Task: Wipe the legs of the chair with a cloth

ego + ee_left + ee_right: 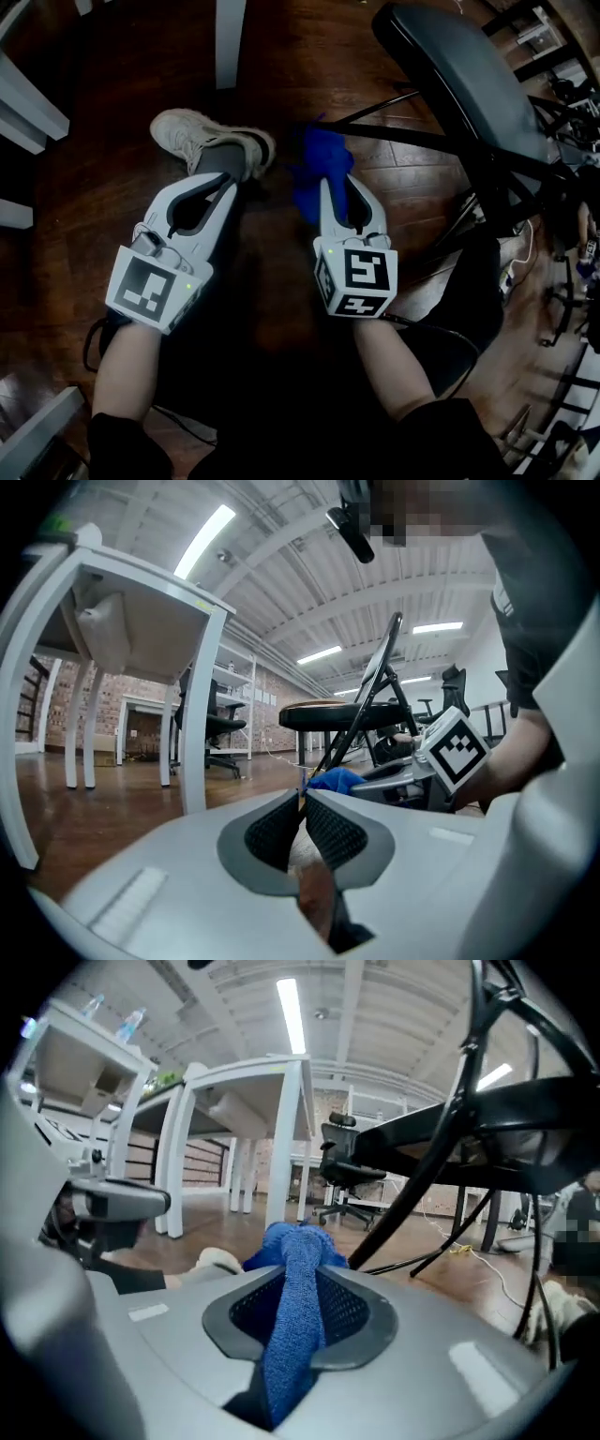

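Centrally, low over the wooden floor (281,56), the right gripper (339,192) is clamped on a blue cloth (319,164). In the right gripper view its mesh pads (352,1312) press on a folded band of the fabric. The band runs lengthwise between them and bunches into a loose wad beyond the tips.

The left gripper (220,187) has its jaws together on nothing. In the left gripper view the tips meet, and only the person's shoe (202,136) shows through the gap behind them.

The folding chair (459,75) stands ahead and to the right of the cloth, with a dark padded seat on thin black metal legs (422,141). From the head view the nearest tube runs crosswise to the direction in which the right gripper points. It starts just beyond the wad and leads off to the right under the seat. From the right gripper view the same tube rises on a slant from close beside the cloth up toward the seat. Whether fabric and tube touch cannot be told.

The right hand, which carries the cloth, is the nearer to the legs; the left sits well to the other side, facing the shoe. The next move probably calls for a short carry forward and rightward to lay the wad on the tube. Strokes along the tube's length, not across it, would then follow. The cloth looks soft and thick-piled, and it hangs freely enough to wrap partway round a slender leg.
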`<control>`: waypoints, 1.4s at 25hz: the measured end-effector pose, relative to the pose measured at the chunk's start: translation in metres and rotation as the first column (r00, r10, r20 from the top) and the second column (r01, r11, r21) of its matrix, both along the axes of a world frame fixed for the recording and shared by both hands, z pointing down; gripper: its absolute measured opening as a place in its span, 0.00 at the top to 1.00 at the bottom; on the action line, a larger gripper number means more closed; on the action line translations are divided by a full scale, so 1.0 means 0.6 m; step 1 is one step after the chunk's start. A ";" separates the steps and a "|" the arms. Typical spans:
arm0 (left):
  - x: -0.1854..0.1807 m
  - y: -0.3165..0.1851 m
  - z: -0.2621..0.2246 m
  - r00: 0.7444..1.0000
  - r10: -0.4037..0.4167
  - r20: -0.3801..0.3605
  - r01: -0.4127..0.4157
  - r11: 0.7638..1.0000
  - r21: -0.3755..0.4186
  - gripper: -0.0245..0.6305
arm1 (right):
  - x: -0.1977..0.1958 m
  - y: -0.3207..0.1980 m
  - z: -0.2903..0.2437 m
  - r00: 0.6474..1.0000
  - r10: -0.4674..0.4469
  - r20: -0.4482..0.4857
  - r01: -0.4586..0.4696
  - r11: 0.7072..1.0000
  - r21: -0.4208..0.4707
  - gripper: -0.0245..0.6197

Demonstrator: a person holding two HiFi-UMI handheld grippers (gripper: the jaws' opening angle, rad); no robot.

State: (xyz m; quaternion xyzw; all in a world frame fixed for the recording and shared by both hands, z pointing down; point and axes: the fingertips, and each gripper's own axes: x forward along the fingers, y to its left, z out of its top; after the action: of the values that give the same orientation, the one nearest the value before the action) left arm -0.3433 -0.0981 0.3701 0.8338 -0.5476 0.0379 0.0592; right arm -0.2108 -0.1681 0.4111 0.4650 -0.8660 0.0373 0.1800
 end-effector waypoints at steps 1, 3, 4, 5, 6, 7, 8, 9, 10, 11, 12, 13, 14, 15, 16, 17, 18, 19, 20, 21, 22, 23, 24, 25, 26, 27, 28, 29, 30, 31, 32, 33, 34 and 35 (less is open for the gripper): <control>0.012 0.002 -0.011 1.000 0.018 -0.014 -0.018 1.000 0.009 0.93 | 0.015 0.012 -0.013 0.998 0.011 0.061 -0.011 1.000 -0.001 0.80; 0.038 0.005 -0.032 0.997 0.058 -0.042 -0.056 0.998 0.035 0.93 | 0.046 0.029 -0.039 0.972 0.049 0.229 -0.042 0.998 -0.035 0.80; 0.051 0.006 -0.041 0.996 0.072 -0.051 -0.069 0.996 0.051 0.93 | 0.064 0.034 -0.052 0.941 0.081 0.329 -0.062 0.996 -0.066 0.80; 0.063 0.008 -0.049 0.995 0.082 -0.058 -0.079 0.995 0.063 0.93 | 0.083 0.037 -0.067 0.893 0.115 0.436 -0.080 0.992 -0.099 0.80; 0.075 0.011 -0.057 0.994 0.091 -0.059 -0.087 0.993 0.075 0.93 | 0.100 0.036 -0.085 0.828 0.146 0.542 -0.091 0.988 -0.127 0.80; 0.084 0.015 -0.066 0.994 0.099 -0.053 -0.094 0.992 0.086 0.93 | 0.116 0.032 -0.106 0.755 0.163 0.635 -0.092 0.985 -0.143 0.80; 0.092 0.018 -0.074 0.994 0.106 -0.039 -0.102 0.990 0.097 0.93 | 0.129 0.023 -0.127 0.686 0.171 0.707 -0.090 0.985 -0.151 0.80; 0.099 0.021 -0.081 0.993 0.113 -0.022 -0.110 0.988 0.107 0.93 | 0.144 0.014 -0.140 0.628 0.195 0.754 -0.100 0.980 -0.170 0.80; 0.105 0.023 -0.087 0.993 0.120 -0.012 -0.118 0.986 0.114 0.93 | 0.163 0.007 -0.140 0.579 0.256 0.774 -0.135 0.966 -0.219 0.80; 0.109 0.025 -0.089 0.992 0.128 -0.013 -0.126 0.985 0.115 0.93 | 0.184 0.003 -0.133 0.538 0.333 0.775 -0.183 0.943 -0.279 0.80; 0.114 0.027 -0.089 0.990 0.136 -0.024 -0.132 0.985 0.109 0.93 | 0.200 0.000 -0.130 0.508 0.382 0.772 -0.219 0.924 -0.313 0.80; 0.116 0.029 -0.086 0.990 0.139 -0.034 -0.135 0.986 0.099 0.93 | 0.209 -0.002 -0.133 0.489 0.393 0.779 -0.237 0.919 -0.315 0.80; 0.116 0.030 -0.083 0.990 0.134 -0.034 -0.130 0.987 0.091 0.93 | 0.216 -0.004 -0.139 0.477 0.391 0.788 -0.250 0.919 -0.305 0.80; 0.114 0.030 -0.080 0.992 0.127 -0.025 -0.124 0.989 0.084 0.93 | 0.222 -0.007 -0.143 0.467 0.392 0.793 -0.263 0.917 -0.298 0.80; 0.114 0.030 -0.075 0.992 0.123 -0.015 -0.121 0.990 0.075 0.93 | 0.224 -0.011 -0.147 0.463 0.384 0.799 -0.270 0.920 -0.286 0.80; 0.114 0.028 -0.070 0.992 0.122 -0.010 -0.122 0.990 0.065 0.93 | 0.223 -0.019 -0.152 0.467 0.361 0.807 -0.266 0.928 -0.261 0.80; 0.116 0.027 -0.065 0.992 0.125 -0.010 -0.124 0.991 0.055 0.93 | 0.220 -0.027 -0.157 0.474 0.337 0.813 -0.259 0.936 -0.237 0.80; 0.119 0.026 -0.060 0.992 0.129 -0.013 -0.128 0.991 0.046 0.93 | 0.216 -0.036 -0.159 0.483 0.322 0.814 -0.257 0.941 -0.220 0.80; 0.121 0.025 -0.055 0.991 0.133 -0.015 -0.133 0.990 0.037 0.93 | 0.213 -0.044 -0.160 0.497 0.315 0.809 -0.259 0.943 -0.208 0.80; 0.124 0.023 -0.048 0.991 0.136 -0.013 -0.136 0.990 0.027 0.93 | 0.209 -0.052 -0.159 0.518 0.310 0.797 -0.264 0.944 -0.195 0.80; 0.126 0.021 -0.040 0.990 0.139 -0.009 -0.139 0.990 0.015 0.93 | 0.207 -0.060 -0.157 0.551 0.305 0.777 -0.273 0.945 -0.178 0.80; 0.128 0.019 -0.031 0.990 0.141 -0.007 -0.141 0.990 0.001 0.93 | 0.204 -0.068 -0.154 0.593 0.298 0.748 -0.283 0.947 -0.153 0.80; 0.130 0.018 -0.024 0.990 0.144 -0.008 -0.144 0.989 -0.015 0.93 | 0.201 -0.075 -0.151 0.640 0.288 0.712 -0.290 0.949 -0.123 0.80; 0.132 0.018 -0.018 0.989 0.148 -0.011 -0.148 0.989 -0.029 0.93 | 0.198 -0.081 -0.148 0.685 0.276 0.674 -0.294 0.952 -0.091 0.80; 0.134 0.018 -0.014 0.988 0.152 -0.014 -0.152 0.987 -0.042 0.93 | 0.194 -0.086 -0.146 0.725 0.262 0.637 -0.293 0.954 -0.059 0.80; 0.136 0.018 -0.011 0.987 0.157 -0.019 -0.158 0.986 -0.051 0.93 | 0.191 -0.091 -0.145 0.760 0.248 0.601 -0.291 0.956 -0.028 0.80; 0.138 0.019 -0.009 0.986 0.163 -0.024 -0.164 0.985 -0.057 0.93 | 0.188 -0.096 -0.143 0.788 0.239 0.567 -0.290 0.957 0.000 0.80; 0.140 0.020 -0.007 0.985 0.168 -0.030 -0.170 0.984 -0.062 0.93 | 0.187 -0.101 -0.140 0.810 0.234 0.539 -0.292 0.956 0.024 0.80; 0.140 0.019 -0.005 0.985 0.171 -0.036 -0.173 0.983 -0.067 0.93 | 0.186 -0.106 -0.137 0.825 0.231 0.516 -0.295 0.954 0.045 0.80; 0.139 0.018 -0.003 0.984 0.171 -0.042 -0.174 0.983 -0.067 0.93 | 0.185 -0.109 -0.134 0.838 0.228 0.496 -0.299 0.952 0.067 0.80; 0.137 0.017 -0.001 0.984 0.171 -0.048 -0.174 0.983 -0.064 0.93 | 0.183 -0.112 -0.130 0.851 0.226 0.474 -0.302 0.949 0.091 0.80; 0.135 0.017 0.002 0.984 0.172 -0.054 -0.176 0.982 -0.065 0.93 | 0.180 -0.113 -0.126 0.866 0.224 0.447 -0.304 0.946 0.115 0.80; 0.134 0.017 0.006 0.983 0.173 -0.060 -0.177 0.982 -0.069 0.93 | 0.175 -0.113 -0.120 0.879 0.223 0.421 -0.302 0.944 0.131 0.80; 0.132 0.016 0.011 0.983 0.172 -0.063 -0.177 0.981 -0.076 0.93 | 0.170 -0.114 -0.112 0.889 0.223 0.401 -0.298 0.945 0.135 0.80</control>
State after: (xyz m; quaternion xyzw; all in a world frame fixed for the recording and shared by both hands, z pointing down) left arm -0.2644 -0.0884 0.3768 0.8762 -0.4686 0.0417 0.1052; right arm -0.1090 -0.2367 0.3440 0.5763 -0.8134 0.0666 -0.0439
